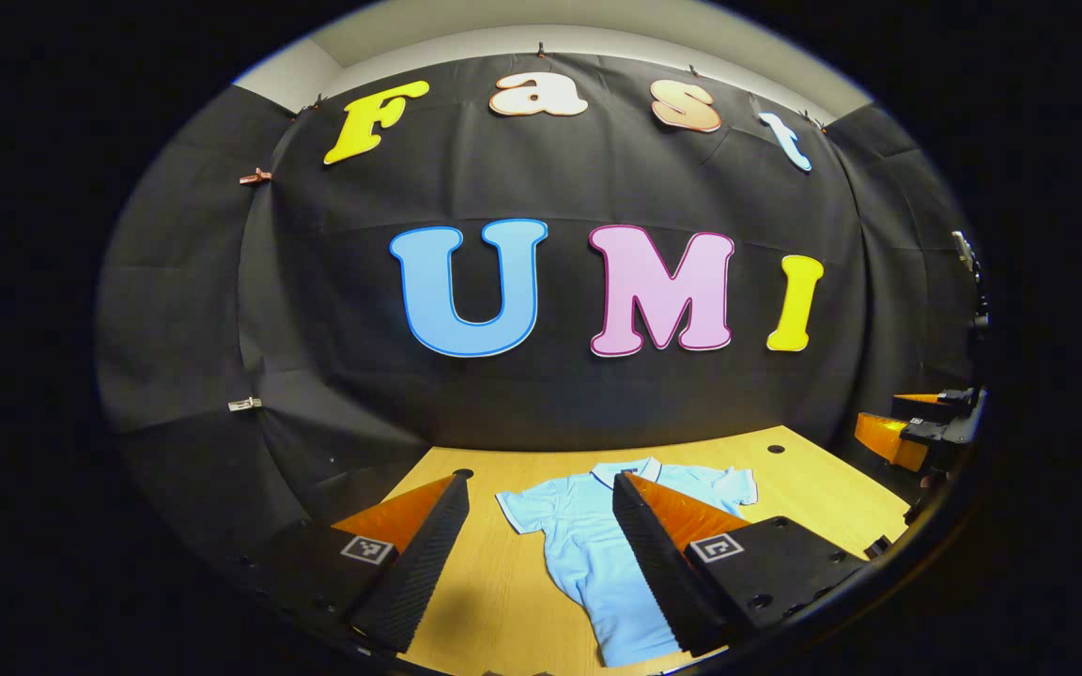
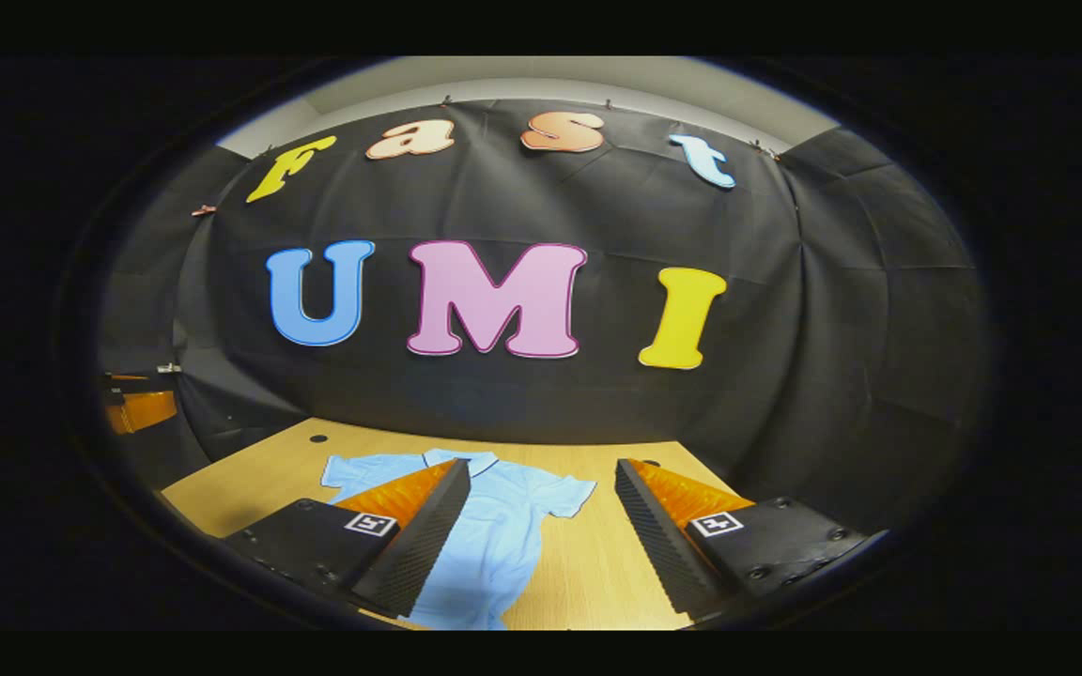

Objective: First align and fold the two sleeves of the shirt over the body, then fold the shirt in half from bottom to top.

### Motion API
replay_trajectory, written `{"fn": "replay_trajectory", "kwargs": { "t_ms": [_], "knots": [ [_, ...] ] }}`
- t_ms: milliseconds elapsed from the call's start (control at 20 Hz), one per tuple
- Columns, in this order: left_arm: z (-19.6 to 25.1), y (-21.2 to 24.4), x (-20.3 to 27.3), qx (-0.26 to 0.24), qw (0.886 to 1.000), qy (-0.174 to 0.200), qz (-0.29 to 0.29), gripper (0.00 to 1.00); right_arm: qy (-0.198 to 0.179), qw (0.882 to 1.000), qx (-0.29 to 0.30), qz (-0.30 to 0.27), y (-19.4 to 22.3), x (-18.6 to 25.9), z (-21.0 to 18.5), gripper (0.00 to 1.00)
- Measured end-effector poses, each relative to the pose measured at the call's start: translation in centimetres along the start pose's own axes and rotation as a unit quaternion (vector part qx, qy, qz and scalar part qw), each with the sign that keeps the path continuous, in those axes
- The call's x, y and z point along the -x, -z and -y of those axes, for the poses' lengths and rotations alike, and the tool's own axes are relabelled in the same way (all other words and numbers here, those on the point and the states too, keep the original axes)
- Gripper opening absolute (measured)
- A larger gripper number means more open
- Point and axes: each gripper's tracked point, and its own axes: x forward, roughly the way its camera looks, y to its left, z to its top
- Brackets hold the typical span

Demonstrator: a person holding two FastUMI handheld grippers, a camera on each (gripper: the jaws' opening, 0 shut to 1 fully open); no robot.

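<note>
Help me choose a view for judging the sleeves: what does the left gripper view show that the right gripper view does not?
Left gripper view: the shirt lies between its jaws, and the right gripper sits at the far right edge. Right gripper view: bare table lies between its jaws, and the left gripper sits at the far left. Both: the shirt flat, sleeves unfolded, collar toward the wall, jaws open.

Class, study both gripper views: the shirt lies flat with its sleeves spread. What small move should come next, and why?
Probably lower the left gripper toward the near sleeve of the light blue shirt. Both sleeves lie spread out, unfolded, on the wooden table; the jaws of both grippers stand open above it, holding nothing. The right gripper could likewise approach the other sleeve.
</note>
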Motion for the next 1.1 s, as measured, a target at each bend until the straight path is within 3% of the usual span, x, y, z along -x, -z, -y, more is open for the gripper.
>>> {"fn": "replay_trajectory", "kwargs": {
  "t_ms": [400, 650, 850, 1100],
  "knots": [
    [-1.2, 0.4, -1.7, -0.003, 0.999, -0.035, -0.025, 0.99, -0.013, 0.998, 0.013, -0.067, 4.6, -10.7, 2.6, 0.97],
    [-0.9, 2.4, -3.8, 0.005, 0.996, -0.059, -0.059, 0.99, -0.021, 0.989, 0.001, -0.147, 11.0, -19.7, 4.8, 0.98],
    [-0.4, 4.8, -6.2, -0.003, 0.994, -0.075, -0.08, 0.99, -0.028, 0.971, -0.021, -0.237, 18.0, -26.7, 5.8, 0.97],
    [2.1, 8.0, -10.1, 0.001, 0.992, -0.064, -0.111, 0.99, -0.015, 0.962, 0.013, -0.271, 24.7, -33.4, 7.5, 0.97]
  ]
}}
